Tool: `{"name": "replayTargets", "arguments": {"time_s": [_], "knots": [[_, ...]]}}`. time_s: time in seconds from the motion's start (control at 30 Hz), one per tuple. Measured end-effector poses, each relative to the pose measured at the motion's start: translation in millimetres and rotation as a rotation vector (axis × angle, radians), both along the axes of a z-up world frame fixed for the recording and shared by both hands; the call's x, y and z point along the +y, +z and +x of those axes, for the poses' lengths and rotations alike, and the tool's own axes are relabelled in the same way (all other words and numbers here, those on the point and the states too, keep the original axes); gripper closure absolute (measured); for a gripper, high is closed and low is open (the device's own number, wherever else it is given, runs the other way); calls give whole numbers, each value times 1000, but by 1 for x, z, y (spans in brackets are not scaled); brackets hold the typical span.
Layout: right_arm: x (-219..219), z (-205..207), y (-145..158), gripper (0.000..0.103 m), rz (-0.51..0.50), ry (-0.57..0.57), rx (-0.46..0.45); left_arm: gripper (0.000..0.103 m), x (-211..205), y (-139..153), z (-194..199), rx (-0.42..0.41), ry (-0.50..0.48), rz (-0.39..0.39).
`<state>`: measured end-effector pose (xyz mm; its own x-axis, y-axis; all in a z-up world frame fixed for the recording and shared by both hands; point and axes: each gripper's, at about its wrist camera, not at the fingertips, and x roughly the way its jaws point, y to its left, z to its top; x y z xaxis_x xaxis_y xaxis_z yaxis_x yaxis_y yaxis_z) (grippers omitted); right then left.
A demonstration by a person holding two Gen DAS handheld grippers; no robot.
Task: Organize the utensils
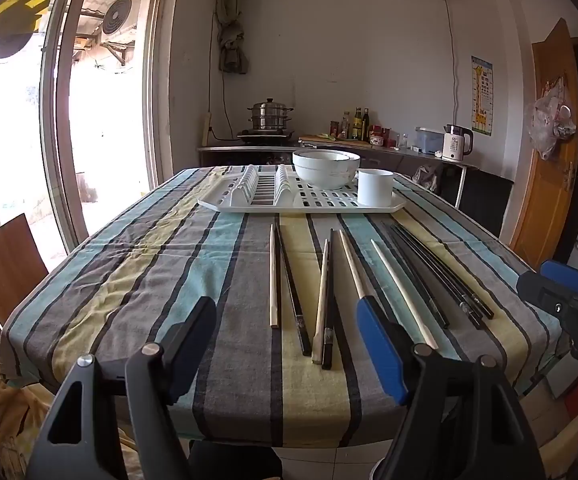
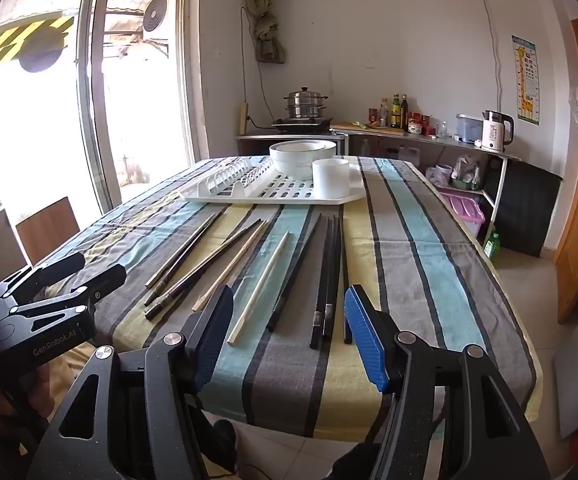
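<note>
Chopsticks [image 1: 325,300] lay loose on the striped cloth [image 1: 149,280], between the near table edge and the white rack [image 1: 301,206]. Pale wooden sticks and black ones were mixed. A pale and a black one lay side by side at left [image 1: 275,276], and another such pair lay touching at centre. Two pale singles [image 1: 403,288] lay right of those, and a bunch of black sticks [image 2: 327,280] lay furthest right. None was in the rack.

On the rack stood stacked bowls [image 1: 326,168] and a white cup [image 1: 375,187], the cup just beside the bowls. The cup looked the likely holder, but this was not certain.

Left gripper [image 1: 289,344] hung over the near edge with its jaws spread wide and nothing in them. The centre pair lay beyond the gap between its fingers. Right gripper [image 2: 289,336] was likewise wide open and empty, the black bunch lying ahead of it.

Judged step: the start, no stick yet picked. The next move would call for lowering one gripper over a stick's near end, jaws astride it. It should close on one stick or a matched pair, not on a neighbour. Thin sticks flat on cloth may roll or slip.
</note>
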<state>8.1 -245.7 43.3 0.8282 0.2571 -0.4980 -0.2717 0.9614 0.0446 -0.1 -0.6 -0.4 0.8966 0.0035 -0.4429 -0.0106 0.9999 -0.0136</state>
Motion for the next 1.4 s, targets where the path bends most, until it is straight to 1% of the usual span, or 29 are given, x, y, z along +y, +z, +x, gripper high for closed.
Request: {"name": "replayTargets", "arguments": {"time_s": [0.1,0.13,0.17,0.2,0.27,0.4,0.67,0.97,1.4], "knots": [[0,0,1,44,8,0,4,28,-4,-1,-1,8,-5,13],[0,1,1,44,8,0,4,28,-1,1,-1,6,1,-5],[0,1,1,44,8,-1,3,28,-2,2,-2,5,0,0],[0,1,1,44,7,-2,2,28,1,1,2,8,1,-10],[0,0,1,44,10,-1,3,28,-5,1,4,5,-4,12],[1,1,0,44,8,-2,1,28,-4,1,-3,-22,-9,14],[0,1,0,44,11,-2,3,28,-2,2,-4,-29,-3,-4],[-1,0,1,44,12,-3,1,28,-4,3,-4,-28,-18,0],[-1,-1,4,44,11,-3,-2,28,-5,4,-5,-30,-3,8]]}}
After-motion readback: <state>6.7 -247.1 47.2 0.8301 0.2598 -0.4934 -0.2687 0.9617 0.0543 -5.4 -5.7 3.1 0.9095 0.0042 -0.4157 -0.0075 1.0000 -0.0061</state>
